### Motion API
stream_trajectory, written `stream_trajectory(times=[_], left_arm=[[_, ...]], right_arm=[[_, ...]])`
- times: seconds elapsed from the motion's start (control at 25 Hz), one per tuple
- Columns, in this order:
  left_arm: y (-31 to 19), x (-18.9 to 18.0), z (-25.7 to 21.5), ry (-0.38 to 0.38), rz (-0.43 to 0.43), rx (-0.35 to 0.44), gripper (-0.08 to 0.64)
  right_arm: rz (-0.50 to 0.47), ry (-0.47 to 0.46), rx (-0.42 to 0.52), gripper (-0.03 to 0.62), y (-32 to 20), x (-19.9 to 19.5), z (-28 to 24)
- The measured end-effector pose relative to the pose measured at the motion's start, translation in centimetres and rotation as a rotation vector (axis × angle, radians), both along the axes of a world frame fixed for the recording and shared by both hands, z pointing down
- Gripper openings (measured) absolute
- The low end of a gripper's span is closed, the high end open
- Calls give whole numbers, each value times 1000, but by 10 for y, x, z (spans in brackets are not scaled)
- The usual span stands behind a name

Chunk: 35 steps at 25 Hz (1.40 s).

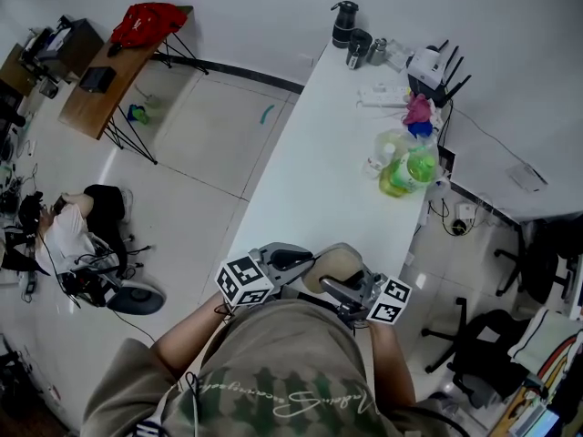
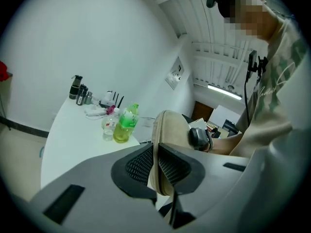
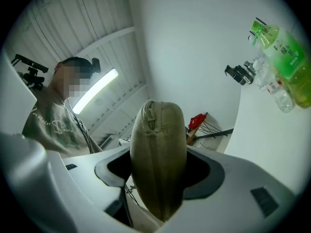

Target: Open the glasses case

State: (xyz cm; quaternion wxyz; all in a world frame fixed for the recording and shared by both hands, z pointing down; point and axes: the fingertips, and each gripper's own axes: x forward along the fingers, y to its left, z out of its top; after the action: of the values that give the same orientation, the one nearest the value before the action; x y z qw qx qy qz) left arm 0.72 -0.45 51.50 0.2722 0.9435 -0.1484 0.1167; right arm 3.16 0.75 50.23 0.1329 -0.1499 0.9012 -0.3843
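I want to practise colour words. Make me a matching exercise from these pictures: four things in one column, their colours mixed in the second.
Things:
1. glasses case
2. big bottle
3. bag
4. table

Colours:
a. red
b. white
c. beige
d. green

Right pairs: 1-c, 2-d, 3-a, 4-b

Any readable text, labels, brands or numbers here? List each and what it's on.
No text can be read with certainty.
Shirt: one line of cursive print, too blurred to read.
Green bottle label: print too small.
Clear bottle label: print too small.
Marker cubes: square codes only, no letters.
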Motion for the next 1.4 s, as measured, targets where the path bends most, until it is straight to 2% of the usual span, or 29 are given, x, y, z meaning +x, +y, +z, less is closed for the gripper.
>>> stream_trajectory(times=[0.16, 0.4, 0.52, 0.6, 0.72, 0.88, 1.16, 1.4], left_arm=[[5, 5, 9, -59, 64, 5, 39], [7, 9, 6, -54, 120, 15, 40], [5, 9, 6, -32, 94, -16, 41], [3, 9, 9, -43, 61, 11, 40], [-3, 9, 5, -8, 15, 46, 38], [-7, 9, -3, 42, -27, 28, 37], [-9, 7, -2, 60, -117, -9, 37], [-13, 4, 2, 60, -191, -39, 37]], right_arm=[[-49, 58, 35, 299, 3, -1, 3], [-93, 59, 43, 299, 5, -1, 0], [-106, 75, 48, 299, 5, -2, 0], [-102, 97, 54, 299, 3, -3, 2], [-47, 70, 69, 299, -4, 1, -3], [45, 34, 94, 301, -14, 9, -15], [125, 177, 194, 302, -16, 10, -16], [230, 272, 207, 308, -23, 20, -12]])
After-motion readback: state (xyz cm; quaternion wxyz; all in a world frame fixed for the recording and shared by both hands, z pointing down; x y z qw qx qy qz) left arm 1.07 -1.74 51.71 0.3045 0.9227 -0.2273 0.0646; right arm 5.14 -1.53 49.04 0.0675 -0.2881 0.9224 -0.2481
